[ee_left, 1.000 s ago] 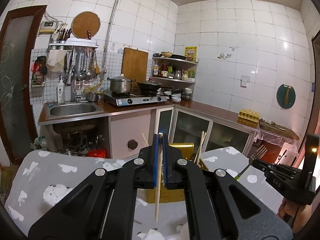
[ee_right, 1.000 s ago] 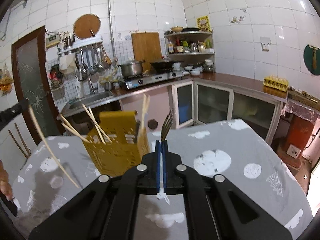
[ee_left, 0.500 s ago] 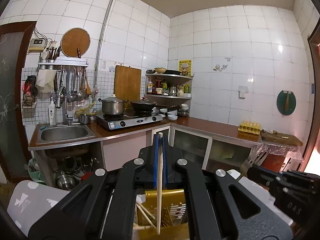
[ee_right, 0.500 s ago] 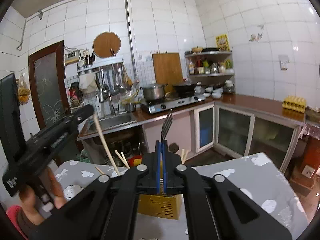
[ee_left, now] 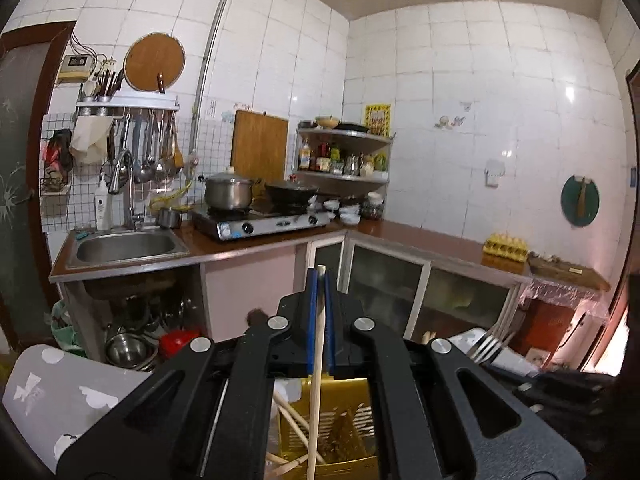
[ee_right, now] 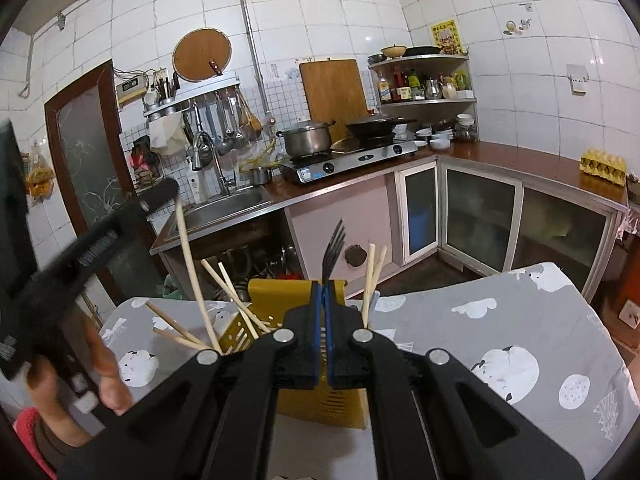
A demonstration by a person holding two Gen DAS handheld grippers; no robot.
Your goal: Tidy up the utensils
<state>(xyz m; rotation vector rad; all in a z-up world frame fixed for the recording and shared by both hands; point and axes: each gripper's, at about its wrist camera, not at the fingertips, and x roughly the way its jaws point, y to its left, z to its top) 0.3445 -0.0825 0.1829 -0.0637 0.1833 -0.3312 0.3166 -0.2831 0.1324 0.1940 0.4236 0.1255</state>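
Note:
My left gripper (ee_left: pixel 319 276) is shut on a wooden chopstick (ee_left: pixel 316 392) that hangs down into the yellow slotted utensil holder (ee_left: pixel 332 432) below it. The holder (ee_right: pixel 276 292) also shows in the right wrist view with several chopsticks (ee_right: pixel 224 284) leaning in it. My right gripper (ee_right: pixel 323 286) is shut on a dark fork (ee_right: pixel 334 250), tines up, right above the holder. The left gripper's body (ee_right: pixel 92 248) and its chopstick (ee_right: pixel 194 276) show at the left there. The fork's tines (ee_left: pixel 486 346) show at the right of the left wrist view.
The holder stands on a table with a grey patterned cloth (ee_right: pixel 500 336). Behind are a sink (ee_left: pixel 126 246), a stove with a pot (ee_left: pixel 230 192) and a brown counter (ee_right: pixel 520 160) with an egg carton (ee_right: pixel 603 162).
My left gripper has lowered its chopstick into the holder and the view has tilted. My right gripper has brought the fork down close over the holder.

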